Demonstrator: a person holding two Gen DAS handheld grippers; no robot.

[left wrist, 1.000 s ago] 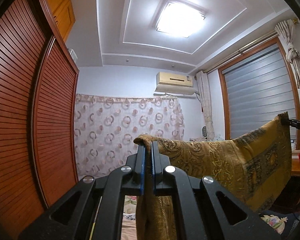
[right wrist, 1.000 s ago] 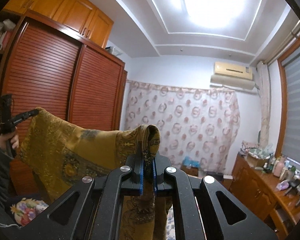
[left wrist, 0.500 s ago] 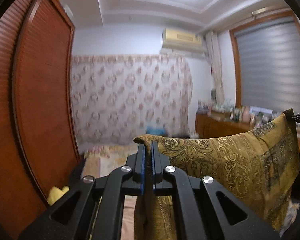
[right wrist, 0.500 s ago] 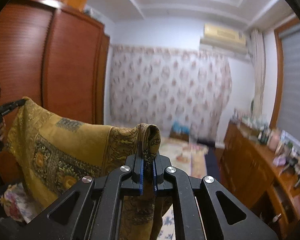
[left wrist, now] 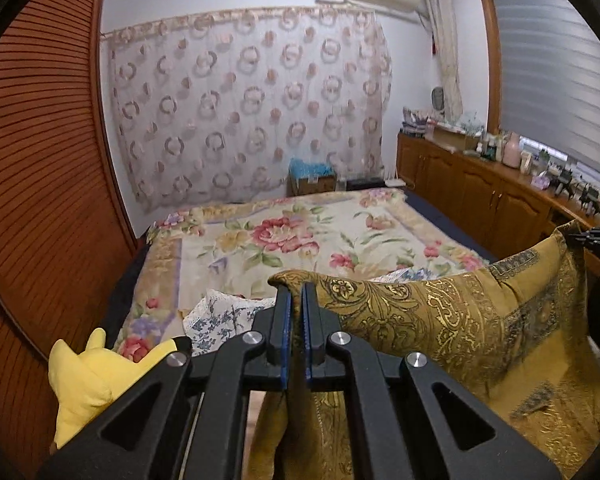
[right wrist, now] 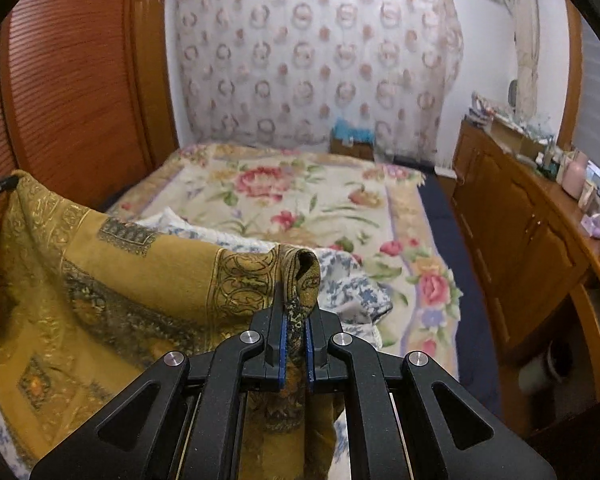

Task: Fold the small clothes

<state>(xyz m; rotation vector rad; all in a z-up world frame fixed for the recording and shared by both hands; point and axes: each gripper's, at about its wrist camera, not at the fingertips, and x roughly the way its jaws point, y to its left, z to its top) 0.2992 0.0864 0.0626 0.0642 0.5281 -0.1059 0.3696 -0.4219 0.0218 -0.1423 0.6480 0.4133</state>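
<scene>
Left tongs, right tongs both clamped on top corners of mustard-gold paisley woven cloth. Judgement: keep edge taut, lower evenly onto floral bed cover, beyond blue-print white garment.

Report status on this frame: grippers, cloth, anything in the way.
Left gripper and right gripper each shut on a corner of the gold patterned cloth. Cloth stretched between them above the floral bed. Blue-and-white garment lies beneath.
</scene>
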